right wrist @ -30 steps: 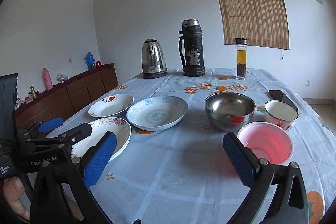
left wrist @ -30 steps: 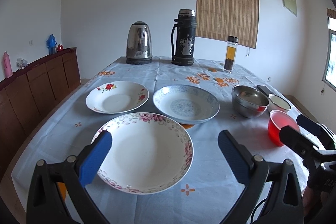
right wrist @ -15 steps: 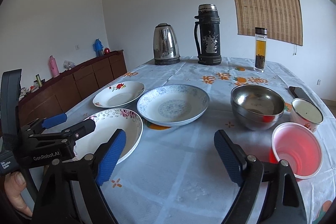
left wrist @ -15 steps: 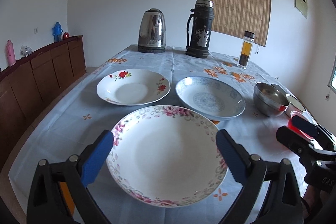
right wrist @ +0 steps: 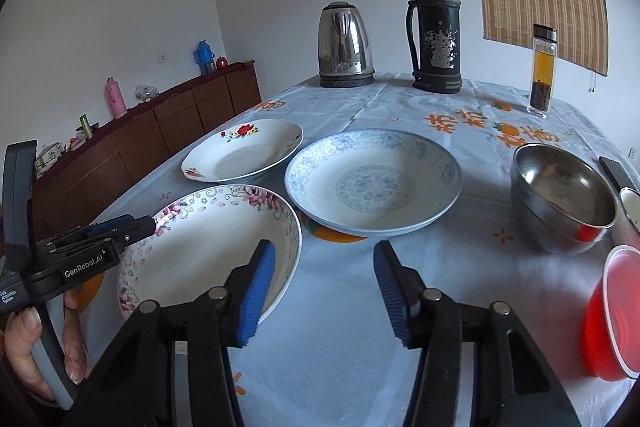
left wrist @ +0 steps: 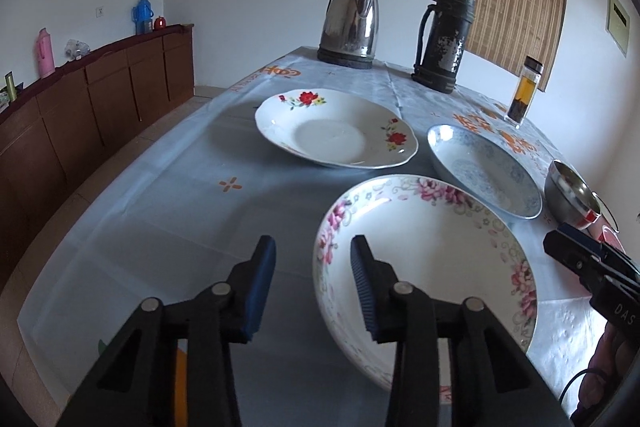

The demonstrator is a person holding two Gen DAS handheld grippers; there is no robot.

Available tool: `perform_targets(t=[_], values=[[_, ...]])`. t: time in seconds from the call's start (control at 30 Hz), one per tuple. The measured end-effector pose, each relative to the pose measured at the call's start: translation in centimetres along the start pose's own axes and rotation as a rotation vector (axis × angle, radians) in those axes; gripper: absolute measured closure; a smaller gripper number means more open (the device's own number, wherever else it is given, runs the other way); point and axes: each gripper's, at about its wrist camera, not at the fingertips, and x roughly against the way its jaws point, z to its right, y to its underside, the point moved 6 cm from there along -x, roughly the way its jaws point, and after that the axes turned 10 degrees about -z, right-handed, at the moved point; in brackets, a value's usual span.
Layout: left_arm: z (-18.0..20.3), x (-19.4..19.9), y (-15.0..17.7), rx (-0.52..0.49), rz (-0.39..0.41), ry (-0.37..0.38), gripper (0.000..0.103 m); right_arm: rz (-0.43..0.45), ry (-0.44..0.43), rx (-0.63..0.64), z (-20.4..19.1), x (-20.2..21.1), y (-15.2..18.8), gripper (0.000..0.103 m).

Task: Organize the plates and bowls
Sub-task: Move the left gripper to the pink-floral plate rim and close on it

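Observation:
A white plate with pink flowers (left wrist: 436, 259) (right wrist: 208, 247) lies nearest on the tablecloth. My left gripper (left wrist: 312, 283) straddles its left rim; the jaws are closing, and the pads stand off the rim. My right gripper (right wrist: 324, 283) straddles its right rim, also closing, with a gap at both pads. Each gripper shows in the other's view: the left gripper (right wrist: 150, 225) at the plate's left edge, the right gripper (left wrist: 560, 241) at its right edge. Behind lie a red-flowered plate (left wrist: 336, 131) (right wrist: 244, 151) and a blue-patterned plate (left wrist: 484, 167) (right wrist: 372, 183).
A steel bowl (right wrist: 564, 195), a white mug (right wrist: 632, 211), a red cup (right wrist: 612, 311) and a phone (right wrist: 616, 171) sit at the right. A kettle (right wrist: 346, 47), a dark thermos (right wrist: 434, 31) and a tea bottle (right wrist: 542, 71) stand at the back. A brown sideboard (left wrist: 80, 107) runs along the left wall.
Both grippers have moved forward and down to the pink-flowered plate, the left toward its left rim, the right toward its right rim. Both pairs of jaws have narrowed a lot.

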Motion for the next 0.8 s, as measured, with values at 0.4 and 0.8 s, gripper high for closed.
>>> perform_targets(t=[0.4, 0.8], values=[[0.4, -1.9, 0.0, -0.029, -0.089, 0.056, 0.087, -0.146, -0.047, 0.036, -1.3, -4.2, -0.4, 0.080], [1.2, -2.4, 0.0, -0.075, -0.119, 0.047, 0.089, -0.178, -0.012, 0.093, -2.2, -4.7, -0.2, 0.089]])
